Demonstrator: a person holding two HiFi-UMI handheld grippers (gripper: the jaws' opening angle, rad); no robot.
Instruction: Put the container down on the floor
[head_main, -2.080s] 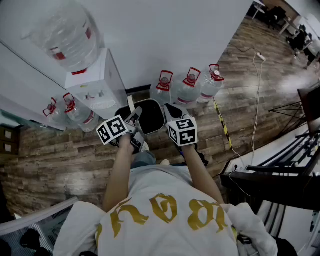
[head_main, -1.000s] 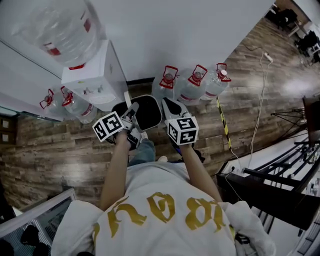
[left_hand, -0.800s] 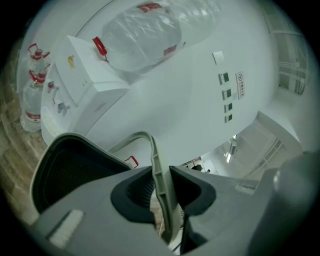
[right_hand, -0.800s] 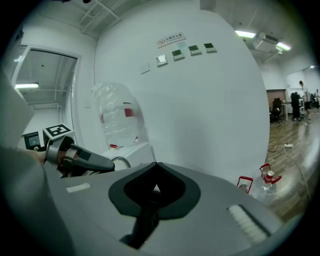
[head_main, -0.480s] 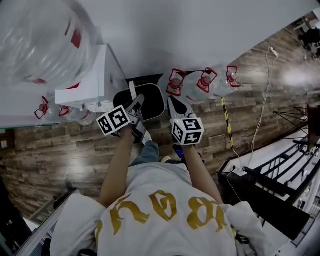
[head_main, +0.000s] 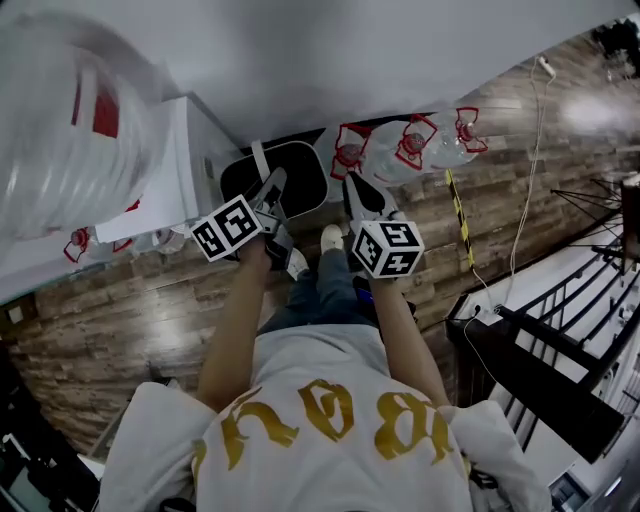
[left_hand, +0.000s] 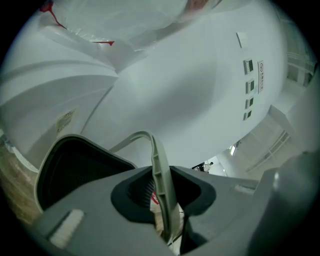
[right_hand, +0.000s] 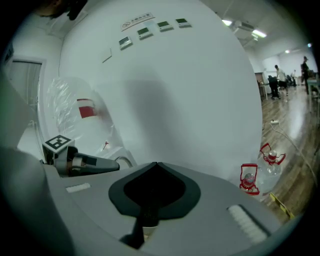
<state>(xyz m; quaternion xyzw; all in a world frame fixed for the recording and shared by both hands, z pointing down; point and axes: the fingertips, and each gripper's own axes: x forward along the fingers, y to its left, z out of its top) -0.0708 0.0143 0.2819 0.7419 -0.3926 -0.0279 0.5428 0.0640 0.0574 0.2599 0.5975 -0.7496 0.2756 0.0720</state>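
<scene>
Container (head_main: 300, 190) hangs by its handle (left_hand: 161, 175), lowering to come.
Left gripper (head_main: 271, 195) jaws clamp the handle; right gripper (head_main: 355, 192) jaws meet, empty; next, ease it onto the floor (head_main: 130, 300).

A white wall (head_main: 380, 60) is meeting a dark wood-plank floor (head_main: 150, 310). A white water dispenser (head_main: 175, 170) is standing against it, and red-capped water jugs (head_main: 400, 150) are lining its foot. A white cable (head_main: 530, 170) is trailing across the planks, light is glaring at the floor's top right corner, and black metal framing (head_main: 560, 350) is standing at the right.
</scene>
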